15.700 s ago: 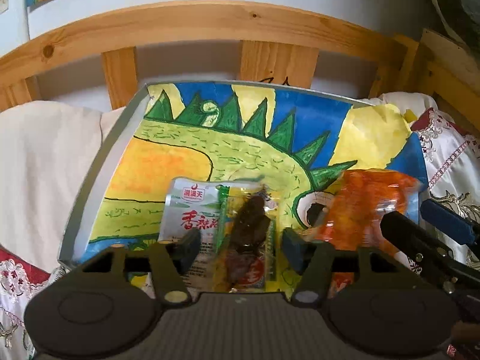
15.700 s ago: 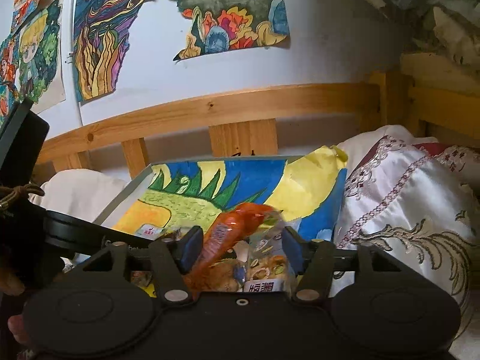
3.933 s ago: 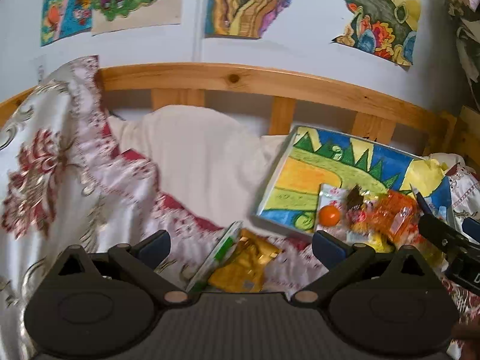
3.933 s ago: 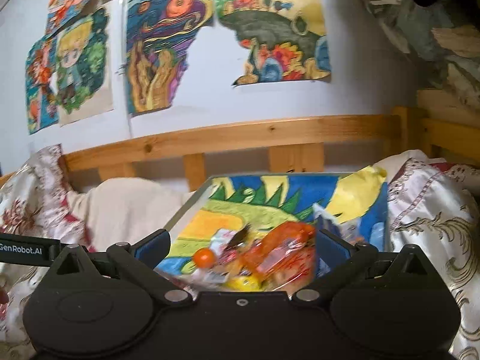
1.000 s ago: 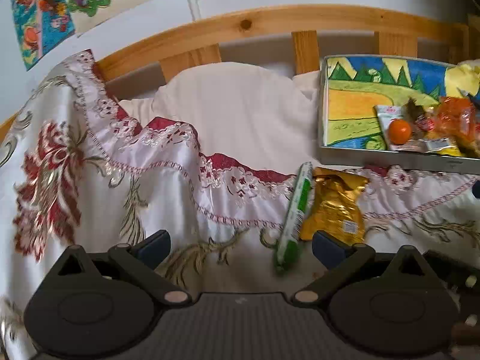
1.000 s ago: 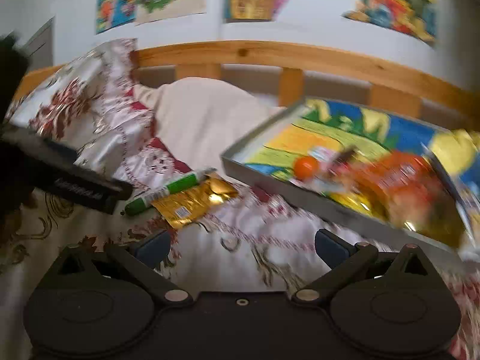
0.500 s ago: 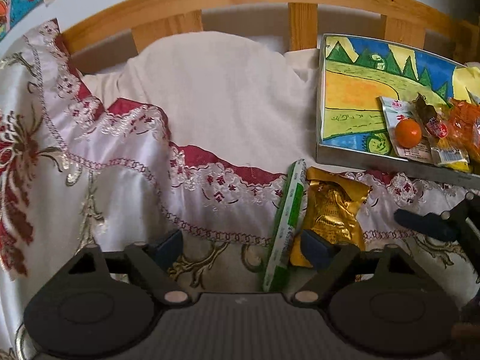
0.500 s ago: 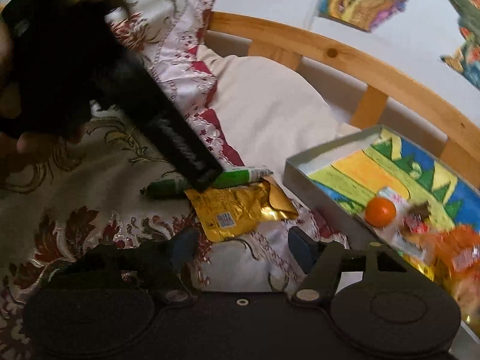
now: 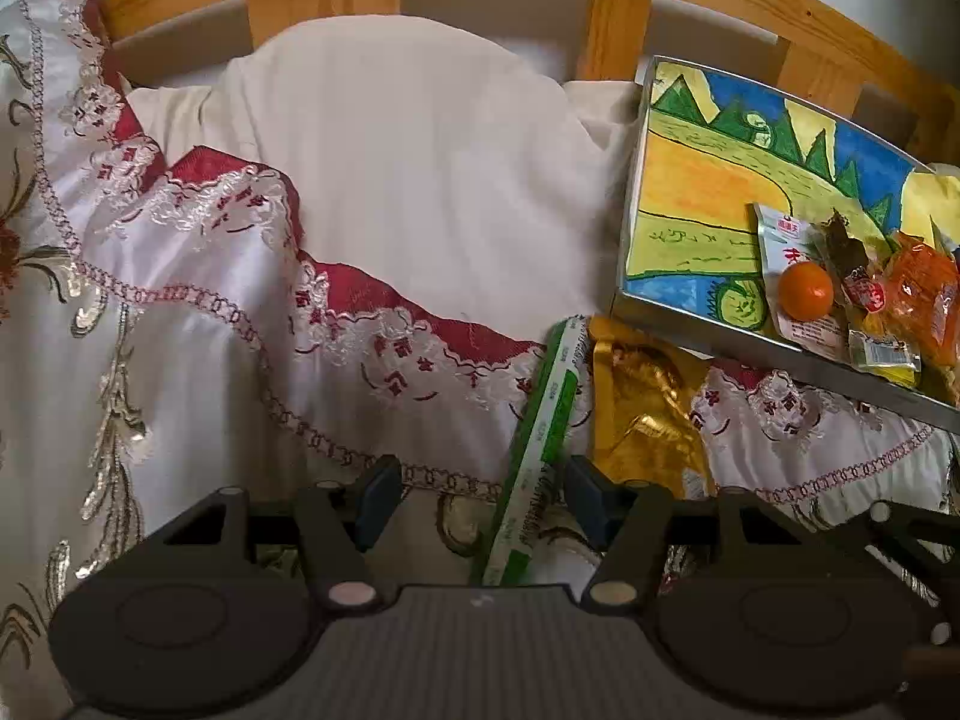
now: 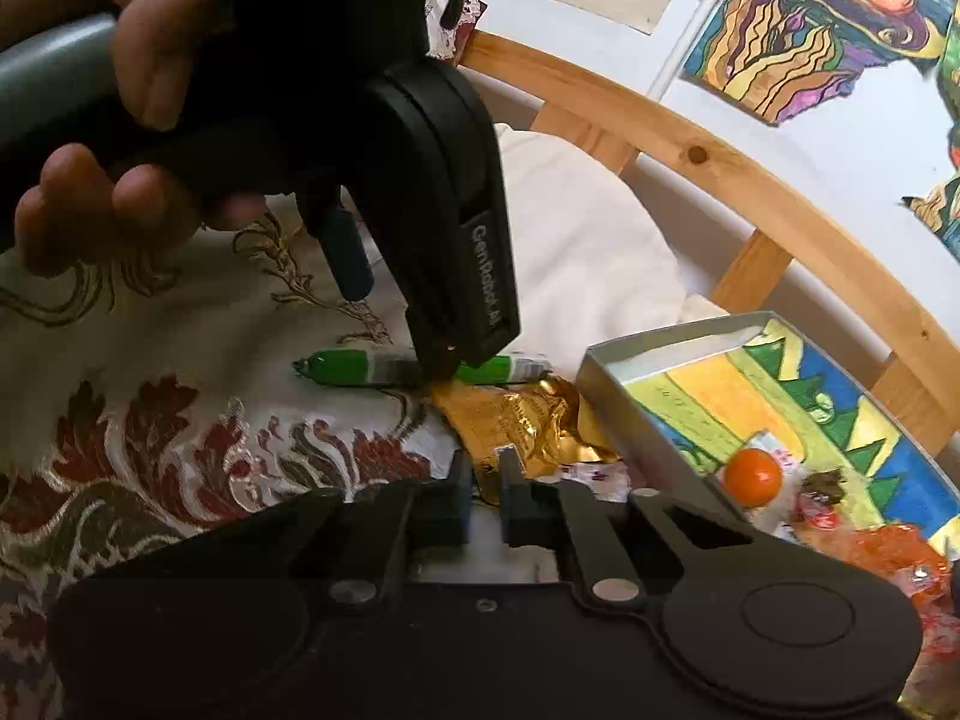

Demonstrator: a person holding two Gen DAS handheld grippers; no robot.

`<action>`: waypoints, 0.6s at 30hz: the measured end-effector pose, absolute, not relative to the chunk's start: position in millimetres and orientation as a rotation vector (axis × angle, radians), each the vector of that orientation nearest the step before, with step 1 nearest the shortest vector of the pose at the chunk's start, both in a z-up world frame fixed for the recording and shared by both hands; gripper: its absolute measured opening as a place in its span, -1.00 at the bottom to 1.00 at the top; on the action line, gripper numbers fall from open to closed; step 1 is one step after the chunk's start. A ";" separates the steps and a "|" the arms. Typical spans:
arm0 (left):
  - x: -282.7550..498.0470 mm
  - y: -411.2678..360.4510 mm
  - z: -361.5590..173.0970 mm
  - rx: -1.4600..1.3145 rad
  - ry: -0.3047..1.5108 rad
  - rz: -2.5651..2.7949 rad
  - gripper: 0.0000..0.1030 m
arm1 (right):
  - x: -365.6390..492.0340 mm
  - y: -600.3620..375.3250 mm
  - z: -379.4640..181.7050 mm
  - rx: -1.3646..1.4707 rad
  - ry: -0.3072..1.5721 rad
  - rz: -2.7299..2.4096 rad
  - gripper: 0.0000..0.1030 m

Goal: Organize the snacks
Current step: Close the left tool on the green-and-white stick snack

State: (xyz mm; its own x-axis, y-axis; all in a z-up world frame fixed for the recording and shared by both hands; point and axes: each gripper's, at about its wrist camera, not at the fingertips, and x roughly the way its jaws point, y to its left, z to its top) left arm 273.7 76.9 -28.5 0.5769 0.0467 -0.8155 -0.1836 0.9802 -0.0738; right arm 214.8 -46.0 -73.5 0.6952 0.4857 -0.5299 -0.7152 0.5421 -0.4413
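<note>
Left wrist view: left gripper (image 9: 477, 495) closing around long green-and-white snack stick (image 9: 537, 450); right gripper (image 10: 483, 501) clenched on crinkled gold foil packet (image 10: 519, 429).

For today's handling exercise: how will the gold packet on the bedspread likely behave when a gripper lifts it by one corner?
The gold packet looks crinkled and thin, so it will probably flop and hang. Its shiny foil may slip. The right gripper pinches only its edge, so it could swing.

White lettering on the side of the left tongs (image 10: 447, 276) read "GenRobot.AI". The silver packet (image 9: 792, 276) in the tray (image 9: 780, 354) carried a red logo and large red Chinese characters, too small to make out. Print on the green stick pack (image 9: 540, 444) and the gold packet (image 10: 516, 420) stayed illegible.
</note>
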 end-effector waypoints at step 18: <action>260.1 68.0 -30.1 -0.247 1.014 0.063 -0.63 | 203.1 -98.0 -38.4 -0.688 0.353 0.632 -1.00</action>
State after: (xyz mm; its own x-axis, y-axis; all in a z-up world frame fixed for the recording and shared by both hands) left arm 260.1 68.0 -30.1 0.5291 -0.0619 -0.8463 -0.1669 0.9703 -0.1753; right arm 203.1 -98.0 -38.4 0.7593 0.4202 -0.4969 -0.6434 0.5987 -0.4770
